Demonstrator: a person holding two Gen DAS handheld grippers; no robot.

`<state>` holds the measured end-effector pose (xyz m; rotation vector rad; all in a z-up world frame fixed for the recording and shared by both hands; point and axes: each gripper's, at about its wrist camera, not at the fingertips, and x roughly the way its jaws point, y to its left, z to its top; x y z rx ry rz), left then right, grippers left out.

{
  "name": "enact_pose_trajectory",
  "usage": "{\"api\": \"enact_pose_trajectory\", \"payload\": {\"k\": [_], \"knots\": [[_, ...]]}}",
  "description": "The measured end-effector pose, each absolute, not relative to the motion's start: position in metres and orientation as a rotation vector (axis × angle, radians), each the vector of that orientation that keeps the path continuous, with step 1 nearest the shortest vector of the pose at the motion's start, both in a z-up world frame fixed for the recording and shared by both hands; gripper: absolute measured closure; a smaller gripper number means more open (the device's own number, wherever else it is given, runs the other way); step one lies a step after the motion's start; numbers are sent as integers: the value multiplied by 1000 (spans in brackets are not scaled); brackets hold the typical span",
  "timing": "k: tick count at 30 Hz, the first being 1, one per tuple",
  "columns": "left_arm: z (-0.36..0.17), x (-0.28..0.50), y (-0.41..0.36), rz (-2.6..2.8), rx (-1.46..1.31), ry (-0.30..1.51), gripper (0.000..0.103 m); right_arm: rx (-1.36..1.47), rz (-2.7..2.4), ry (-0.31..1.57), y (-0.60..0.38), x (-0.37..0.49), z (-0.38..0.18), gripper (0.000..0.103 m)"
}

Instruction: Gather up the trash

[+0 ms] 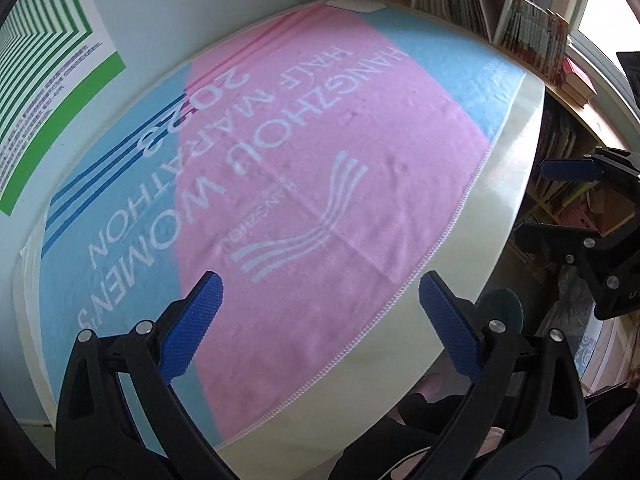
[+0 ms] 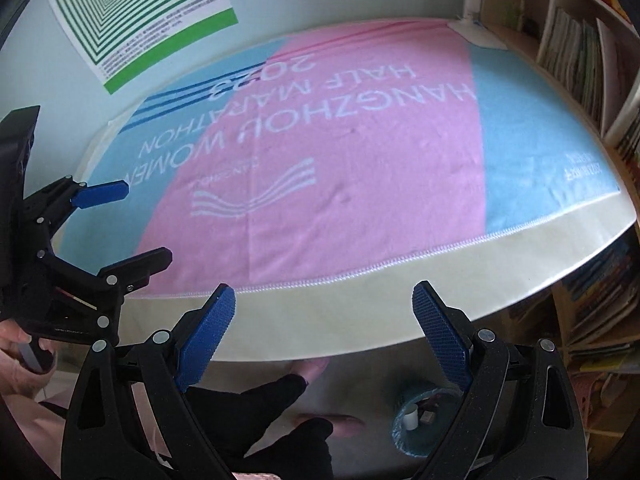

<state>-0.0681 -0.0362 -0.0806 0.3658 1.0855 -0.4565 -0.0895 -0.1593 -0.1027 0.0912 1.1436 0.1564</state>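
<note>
Over the towel-covered table (image 2: 360, 320), left gripper (image 1: 320, 320) and right gripper (image 2: 324, 328) are hovering, jaws spread, holding nothing; trash is sitting in the bin (image 2: 416, 420) on the floor below the table edge.

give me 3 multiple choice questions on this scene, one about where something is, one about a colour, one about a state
1. Where is the trash bin?
A. on the towel
B. on the floor below the table's near edge
C. on the bookshelf

2. What colour is the middle band of the towel?
A. pink
B. green
C. yellow

3. What state is the right gripper in?
A. shut on a wrapper
B. shut on nothing
C. open, holding nothing

Answers:
1. B, since the right wrist view shows the bin low down, beneath the table rim.
2. A, since a pink band runs between two light blue ones.
3. C, since its blue fingers stand wide apart with only table and floor seen between them.
</note>
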Motion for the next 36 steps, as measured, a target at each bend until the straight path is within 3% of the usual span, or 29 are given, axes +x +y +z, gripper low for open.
{"api": "enact_pose_trajectory", "payload": {"k": [36], "knots": [[-85, -30, 81, -138, 96, 1106, 7, -19, 339, 1146, -85, -36, -106, 13]]}}
